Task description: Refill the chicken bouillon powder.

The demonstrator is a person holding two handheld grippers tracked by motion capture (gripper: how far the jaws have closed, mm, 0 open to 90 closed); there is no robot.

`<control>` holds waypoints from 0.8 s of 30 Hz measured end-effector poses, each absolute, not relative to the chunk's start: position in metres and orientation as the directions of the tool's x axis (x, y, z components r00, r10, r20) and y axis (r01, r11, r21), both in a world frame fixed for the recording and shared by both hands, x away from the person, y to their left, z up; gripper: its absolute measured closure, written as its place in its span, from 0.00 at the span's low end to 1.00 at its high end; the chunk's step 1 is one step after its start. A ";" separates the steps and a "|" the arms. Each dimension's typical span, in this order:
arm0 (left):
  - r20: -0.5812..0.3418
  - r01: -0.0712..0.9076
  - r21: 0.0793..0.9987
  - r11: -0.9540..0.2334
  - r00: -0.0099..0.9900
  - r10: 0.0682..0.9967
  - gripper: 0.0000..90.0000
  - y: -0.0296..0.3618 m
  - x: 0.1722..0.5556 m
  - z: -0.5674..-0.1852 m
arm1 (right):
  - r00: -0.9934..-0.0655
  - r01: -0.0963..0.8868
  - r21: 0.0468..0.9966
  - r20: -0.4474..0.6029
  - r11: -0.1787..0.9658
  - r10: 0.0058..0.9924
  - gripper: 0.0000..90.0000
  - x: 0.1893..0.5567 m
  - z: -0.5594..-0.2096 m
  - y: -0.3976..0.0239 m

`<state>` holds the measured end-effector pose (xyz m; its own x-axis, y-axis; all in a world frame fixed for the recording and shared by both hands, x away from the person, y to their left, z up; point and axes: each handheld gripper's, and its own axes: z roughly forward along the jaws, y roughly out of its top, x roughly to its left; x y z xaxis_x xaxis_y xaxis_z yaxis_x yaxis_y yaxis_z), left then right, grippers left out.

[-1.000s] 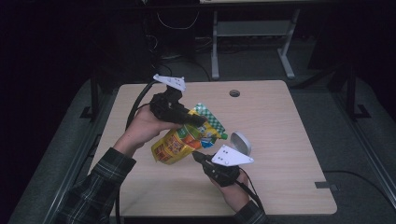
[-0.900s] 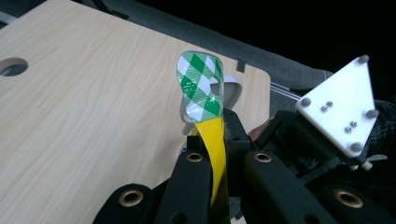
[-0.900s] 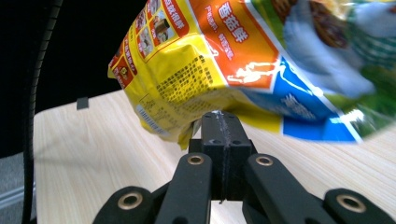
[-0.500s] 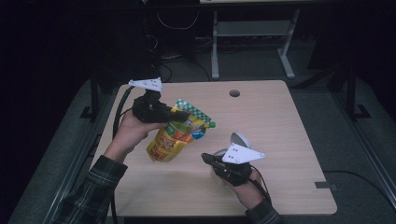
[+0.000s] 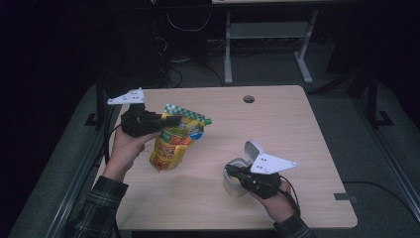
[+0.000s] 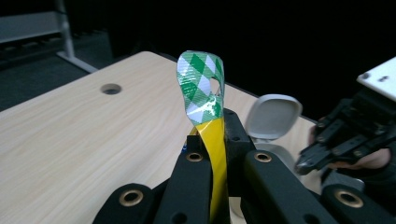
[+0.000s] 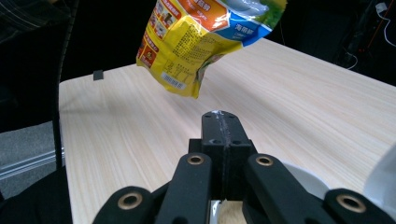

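Two tongs clenched — left tongs [image 5: 171,119] grip the pouch [image 5: 173,144], right tongs [image 5: 233,172] the container [image 5: 233,186].

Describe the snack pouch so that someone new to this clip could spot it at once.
Start at the light wooden table and look to its left side, where the left gripper is raised above the top. The pouch hangs from it, pinched at its upper edge. It is bright yellow with a green-and-white checked top strip, unlike the plain grey flip-lid container beside the right gripper.

A pale wooden table [image 5: 297,129] stands on grey floor [image 5: 376,148] in a dark room.
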<state>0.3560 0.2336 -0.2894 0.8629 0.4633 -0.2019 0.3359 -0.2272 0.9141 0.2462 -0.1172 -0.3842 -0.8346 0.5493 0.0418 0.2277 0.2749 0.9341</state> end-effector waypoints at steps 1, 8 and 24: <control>-0.200 0.337 0.915 -0.223 0.858 0.474 1.00 0.236 0.356 -0.292 | -0.835 0.231 0.933 0.045 0.275 0.548 1.00 0.245 -0.385 -0.119; -0.174 0.333 0.922 -0.197 0.812 0.558 1.00 0.255 0.360 -0.312 | -0.842 0.240 0.926 0.049 0.292 0.537 1.00 0.242 -0.387 -0.131; -0.148 0.290 0.951 -0.104 0.727 0.670 1.00 0.280 0.375 -0.353 | -0.837 0.259 0.926 0.073 0.275 0.542 1.00 0.244 -0.388 -0.154</control>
